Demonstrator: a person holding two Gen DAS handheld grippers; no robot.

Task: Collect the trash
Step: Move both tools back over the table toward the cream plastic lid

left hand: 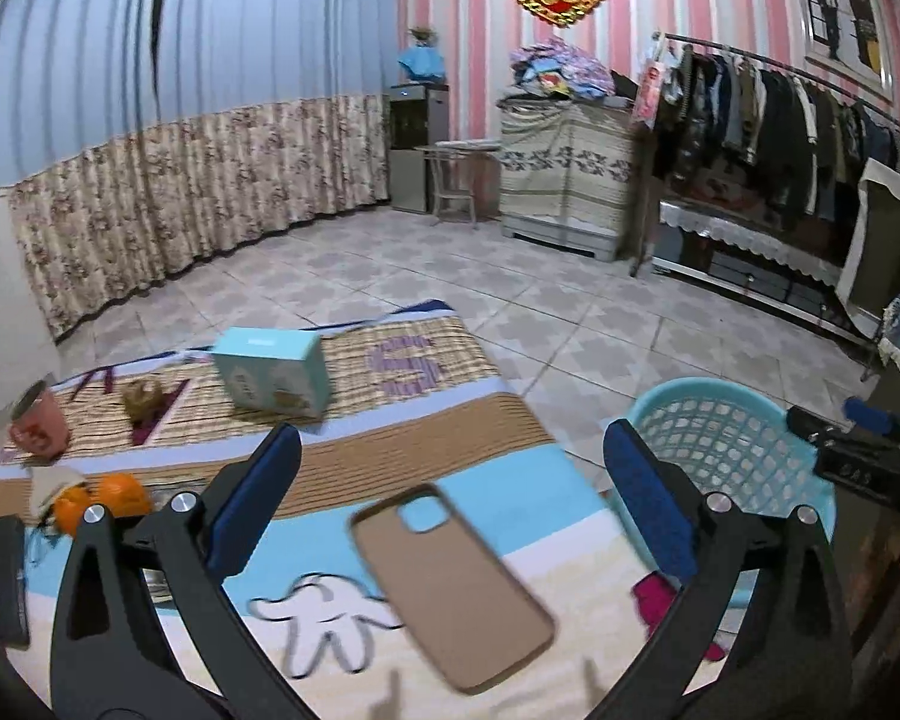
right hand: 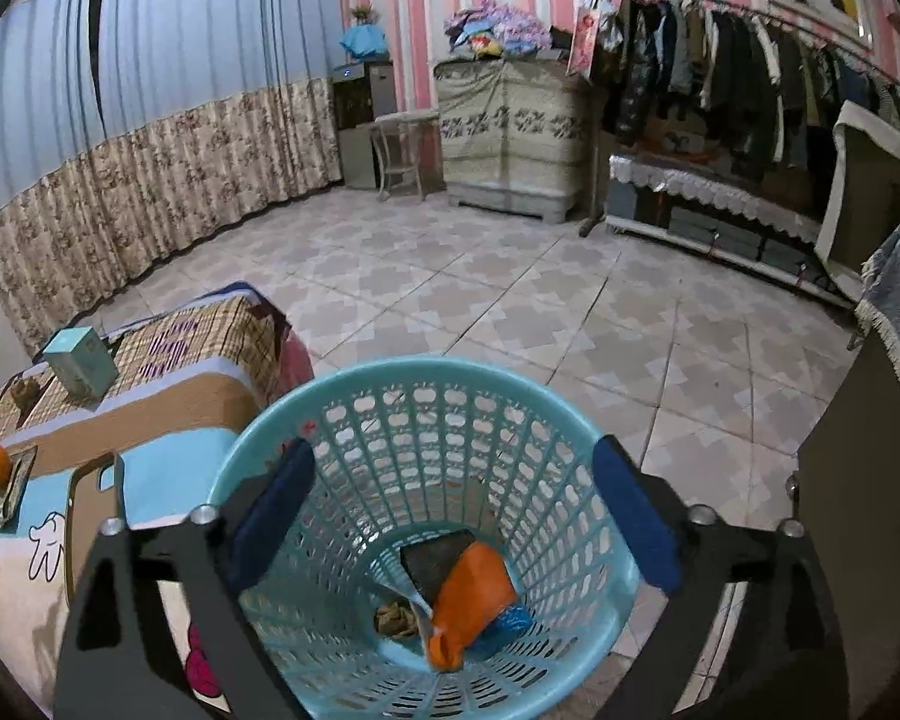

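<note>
One teal basket (right hand: 426,516) standing on the tiled floor just beside the bed's edge, holding the collected trash: one orange wrapper (right hand: 468,606), one blue crumpled scrap (right hand: 513,621), one dark flat piece (right hand: 435,567) and one brownish clump (right hand: 396,621), all lying at the bottom. Hovering over the basket's mouth, the right gripper (right hand: 453,519), jaws gaping wide with nothing between them. Hanging above the patterned bed cover (left hand: 450,432), the left gripper (left hand: 453,501), likewise spread wide and gripping nothing.

Lying on the cover: one tan phone case (left hand: 450,588) face down between the left fingers in view, one teal box (left hand: 273,375) further back, one pink cup (left hand: 39,426) at the far left, two oranges (left hand: 102,498) touching each other near it, and one small brown crumpled thing (left hand: 141,399) between cup and box, too blurred for naming. One dark flat object (left hand: 6,576) at the left edge, unidentifiable.

Standing around: floral curtain (left hand: 180,192), one clothes rack (left hand: 780,120) full of garments, one covered cabinet (left hand: 564,174). Nothing blocking the basket's opening.
</note>
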